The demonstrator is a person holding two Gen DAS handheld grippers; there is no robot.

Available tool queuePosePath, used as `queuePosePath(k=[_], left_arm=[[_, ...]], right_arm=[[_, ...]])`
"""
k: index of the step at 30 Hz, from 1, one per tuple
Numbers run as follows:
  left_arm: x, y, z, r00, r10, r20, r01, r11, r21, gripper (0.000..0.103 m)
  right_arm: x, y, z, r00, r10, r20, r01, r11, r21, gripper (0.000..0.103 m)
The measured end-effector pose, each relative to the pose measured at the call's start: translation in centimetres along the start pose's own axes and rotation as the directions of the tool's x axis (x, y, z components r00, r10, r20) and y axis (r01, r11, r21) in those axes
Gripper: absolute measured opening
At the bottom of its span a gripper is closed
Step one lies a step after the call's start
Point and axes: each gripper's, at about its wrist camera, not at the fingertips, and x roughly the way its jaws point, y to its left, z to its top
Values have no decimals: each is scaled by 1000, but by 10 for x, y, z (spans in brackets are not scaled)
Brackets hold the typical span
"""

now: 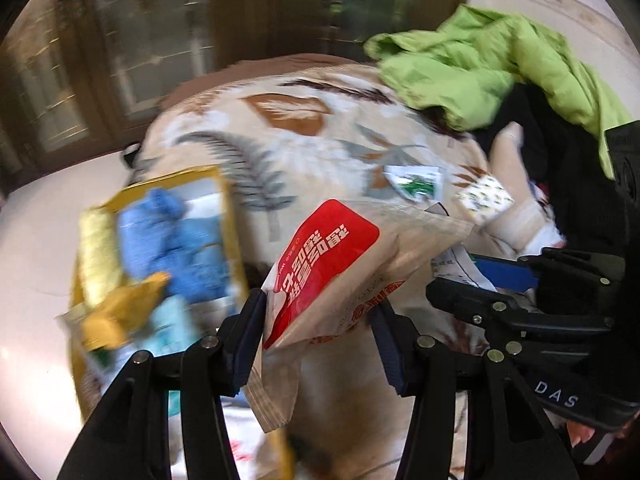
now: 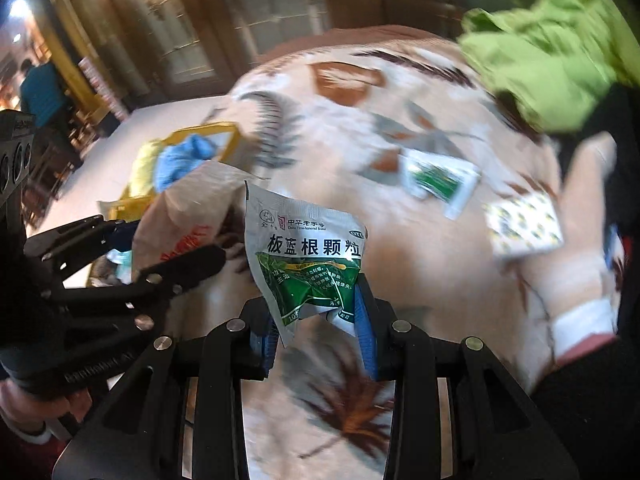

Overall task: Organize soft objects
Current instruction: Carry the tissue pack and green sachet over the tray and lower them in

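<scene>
My left gripper [image 1: 320,320] is shut on a beige pouch with a red label [image 1: 332,264], held above a leaf-patterned blanket [image 1: 304,152]. My right gripper [image 2: 320,320] is shut on a crumpled green-and-white sachet [image 2: 308,256], its blue pads [image 2: 366,332] pressing its lower edge. In the right wrist view the left gripper [image 2: 168,240] and its pouch [image 2: 188,208] show at the left. In the left wrist view the right gripper [image 1: 460,272] is at the right. On the blanket lie another green-and-white sachet [image 2: 440,180] and a yellow-dotted packet [image 2: 524,220].
A yellow basket [image 1: 224,200] at the blanket's left edge holds blue cloths [image 1: 176,240] and packets. A lime-green jacket [image 1: 500,60] lies over dark clothes at the back right. White floor [image 1: 36,240] and wooden glass doors lie beyond. A person in blue [image 2: 40,92] stands far left.
</scene>
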Motion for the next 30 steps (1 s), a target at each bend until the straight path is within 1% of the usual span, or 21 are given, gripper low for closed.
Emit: queuePosePath(k=[3, 5, 9, 12, 17, 19, 24, 30], left_arm=[[-13, 28, -7, 999, 39, 4, -39, 997, -61, 53], [-22, 45, -13, 996, 91, 14, -90, 992, -89, 53], [-34, 80, -25, 984, 178, 19, -173, 973, -153, 53], [-36, 104, -33, 972, 233, 14, -225, 954, -198, 53], [-30, 126, -43, 967, 256, -6, -250, 935, -252, 53], [-26, 132, -47, 968, 250, -17, -245, 930, -273, 53], [-19, 139, -56, 968, 249, -34, -248, 923, -293, 53], [-16, 139, -63, 955, 293, -33, -291, 915, -282, 54]], right_arm=[[5, 28, 9, 1000, 16, 4, -16, 999, -41, 33], [8, 45, 15, 1000, 27, 5, -27, 997, -68, 33], [18, 83, 26, 999, 46, 1, -46, 991, -128, 33], [27, 112, 33, 999, 41, 0, -40, 984, -176, 33], [44, 147, 39, 1000, 21, -12, -23, 968, -249, 33], [51, 156, 40, 1000, 13, -25, -19, 964, -266, 33], [65, 171, 39, 999, -12, -45, -2, 953, -304, 33], [83, 180, 36, 996, -44, -80, 15, 945, -328, 33]])
